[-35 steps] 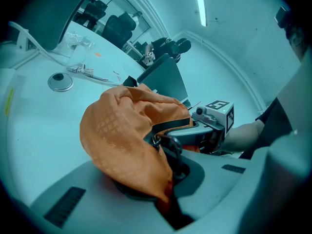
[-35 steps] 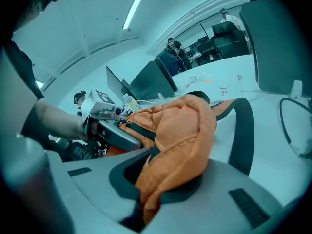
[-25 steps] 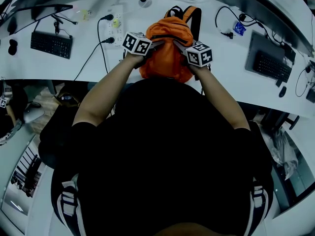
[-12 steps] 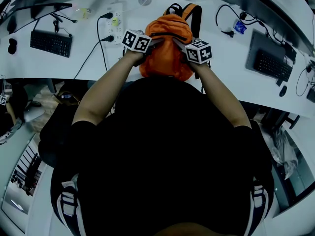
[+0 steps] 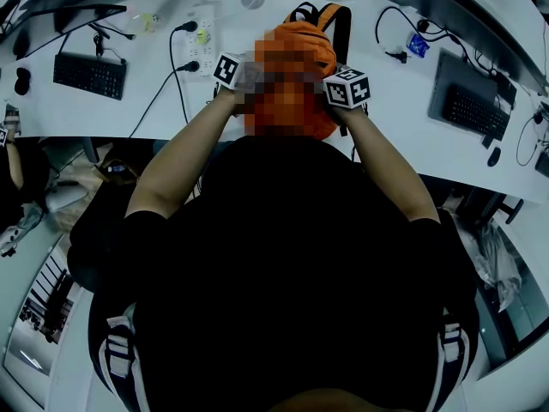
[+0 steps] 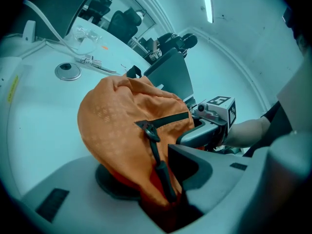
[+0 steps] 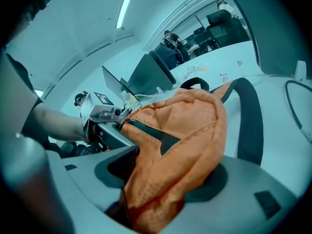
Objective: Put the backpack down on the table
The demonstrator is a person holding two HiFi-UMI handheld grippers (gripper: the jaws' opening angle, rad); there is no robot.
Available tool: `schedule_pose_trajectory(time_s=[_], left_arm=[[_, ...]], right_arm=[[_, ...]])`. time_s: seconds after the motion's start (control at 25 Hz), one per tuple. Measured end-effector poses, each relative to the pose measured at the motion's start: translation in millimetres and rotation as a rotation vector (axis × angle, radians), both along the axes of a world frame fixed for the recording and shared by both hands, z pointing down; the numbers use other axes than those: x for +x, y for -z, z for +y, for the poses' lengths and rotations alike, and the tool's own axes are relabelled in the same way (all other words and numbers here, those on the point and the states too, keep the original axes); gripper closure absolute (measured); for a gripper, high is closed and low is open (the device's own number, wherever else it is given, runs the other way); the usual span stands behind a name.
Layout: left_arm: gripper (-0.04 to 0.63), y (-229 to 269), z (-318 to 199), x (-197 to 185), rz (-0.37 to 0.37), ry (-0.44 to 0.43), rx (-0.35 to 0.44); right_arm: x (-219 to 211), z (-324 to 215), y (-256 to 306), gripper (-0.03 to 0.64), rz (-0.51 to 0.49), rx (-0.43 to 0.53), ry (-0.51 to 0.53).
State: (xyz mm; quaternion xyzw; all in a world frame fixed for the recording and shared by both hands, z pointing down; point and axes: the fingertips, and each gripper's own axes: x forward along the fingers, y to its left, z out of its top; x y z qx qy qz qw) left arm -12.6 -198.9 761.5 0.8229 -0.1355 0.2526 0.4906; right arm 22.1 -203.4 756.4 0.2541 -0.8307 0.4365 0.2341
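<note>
The jaws of the left gripper [image 6: 158,177] and of the right gripper [image 7: 161,184] have just been opened and are seen slack, with folds of the orange backpack [image 6: 119,123] lying between each pair and its body slumped on the table [image 6: 34,116] just ahead of them. It is judged light, soft and limp, best taken by a bunched fold or a black strap [image 7: 249,121]. No brand or writing can be read on it.

Dim, teal-tinted pictures; a ceiling light strip [image 6: 207,3] glows overhead, fisheye distortion curves the edges, corners vignette to black.

Keyboard [image 5: 89,76], power strip [image 5: 200,39], cables [image 5: 163,93]
</note>
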Motion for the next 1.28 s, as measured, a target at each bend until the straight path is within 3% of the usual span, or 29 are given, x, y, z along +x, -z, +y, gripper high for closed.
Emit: schedule_pose_trajectory(time_s=[0.16, 0.32, 1.28], left_arm=[[0.340, 0, 9, -2, 0.002, -0.013, -0.014], [0.298, 1, 8, -10, 0.014, 0.012, 0.005], [0.287, 15, 11, -57, -0.029, 0.151, 0.044]], right_arm=[[0, 1, 0, 0.295, 0.007, -0.005, -0.001], [-1, 3, 0, 0.276, 0.012, -0.016, 0.005], [31, 17, 21, 0.272, 0.028, 0.019, -0.104]])
